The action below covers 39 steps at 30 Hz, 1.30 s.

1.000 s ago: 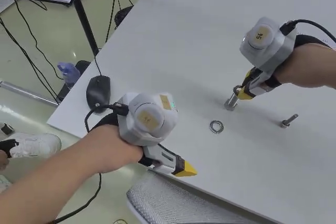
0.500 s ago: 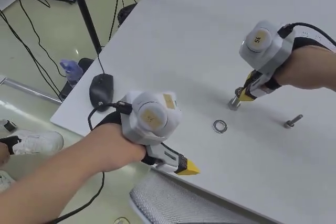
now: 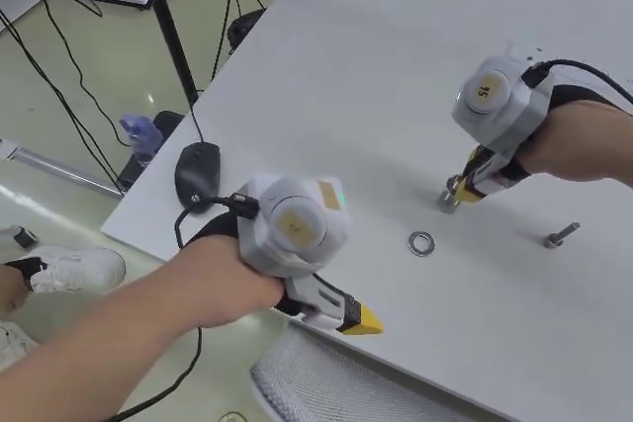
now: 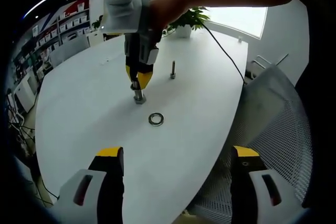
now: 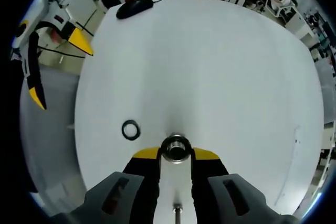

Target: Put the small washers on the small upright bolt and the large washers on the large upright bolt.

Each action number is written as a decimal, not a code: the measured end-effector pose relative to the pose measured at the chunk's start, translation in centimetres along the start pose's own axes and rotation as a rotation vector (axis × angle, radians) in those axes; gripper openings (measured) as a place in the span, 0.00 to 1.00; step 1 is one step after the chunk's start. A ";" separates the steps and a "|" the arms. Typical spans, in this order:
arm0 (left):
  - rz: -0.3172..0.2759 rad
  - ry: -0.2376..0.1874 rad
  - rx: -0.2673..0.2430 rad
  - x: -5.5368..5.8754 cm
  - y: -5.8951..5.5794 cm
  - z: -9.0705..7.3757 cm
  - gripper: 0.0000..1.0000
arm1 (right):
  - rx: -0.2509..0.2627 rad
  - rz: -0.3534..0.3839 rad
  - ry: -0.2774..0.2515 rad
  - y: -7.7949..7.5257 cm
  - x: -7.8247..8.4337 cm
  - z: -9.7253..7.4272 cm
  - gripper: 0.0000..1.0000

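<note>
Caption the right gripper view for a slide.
Right gripper tips flank the large upright bolt; one washer lies loose nearby.

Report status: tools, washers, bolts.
Left tool open, empty, near table edge. Right tool at large bolt top, grip unclear. One washer loose on table. Nothing in the way.

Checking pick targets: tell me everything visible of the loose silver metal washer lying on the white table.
The silver metal washer is a flat round ring with a clear centre hole, shiny and seemingly intact. It lies flat on the white table, loose and not on any bolt. It sits apart from the thicker upright bolt, nearer the table's near edge. Only the table touches it.
</note>
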<state>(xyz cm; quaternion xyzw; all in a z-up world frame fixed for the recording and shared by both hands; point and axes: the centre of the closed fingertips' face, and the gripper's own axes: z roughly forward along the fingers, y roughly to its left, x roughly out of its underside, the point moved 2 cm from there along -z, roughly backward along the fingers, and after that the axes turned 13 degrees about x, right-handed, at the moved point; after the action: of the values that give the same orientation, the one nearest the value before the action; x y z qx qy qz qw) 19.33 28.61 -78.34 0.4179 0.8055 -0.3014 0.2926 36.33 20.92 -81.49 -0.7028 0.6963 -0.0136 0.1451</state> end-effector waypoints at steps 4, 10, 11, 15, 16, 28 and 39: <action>-0.001 0.004 0.003 0.2 -0.1 -0.1 0.84 | 0.004 -0.002 0.002 0.2 0.2 1.0 0.22; -0.001 0.008 0.003 0.4 0.1 -0.3 0.83 | 0.006 -0.001 0.008 0.4 0.2 2.3 0.22; -0.001 0.008 0.003 0.4 0.1 -0.3 0.83 | 0.006 -0.001 0.009 0.4 0.2 2.4 0.22; -0.001 0.008 0.004 0.4 0.1 -0.3 0.83 | 0.007 0.007 0.012 0.7 0.1 2.5 0.22; -0.002 0.009 0.004 0.4 0.1 -0.4 0.82 | 0.004 0.008 0.011 0.8 0.0 2.4 0.22; -0.008 0.006 0.002 0.6 0.1 -0.5 0.81 | 0.012 0.014 0.016 1.2 0.1 2.5 0.22; -0.011 0.011 -0.002 1.0 0.2 -0.6 0.80 | 0.015 0.006 0.012 1.2 0.0 2.3 0.23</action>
<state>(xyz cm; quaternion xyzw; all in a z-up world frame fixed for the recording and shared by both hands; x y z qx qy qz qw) 18.84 29.62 -78.70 0.4150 0.8096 -0.3000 0.2868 35.64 21.38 -84.00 -0.6996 0.6991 -0.0224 0.1463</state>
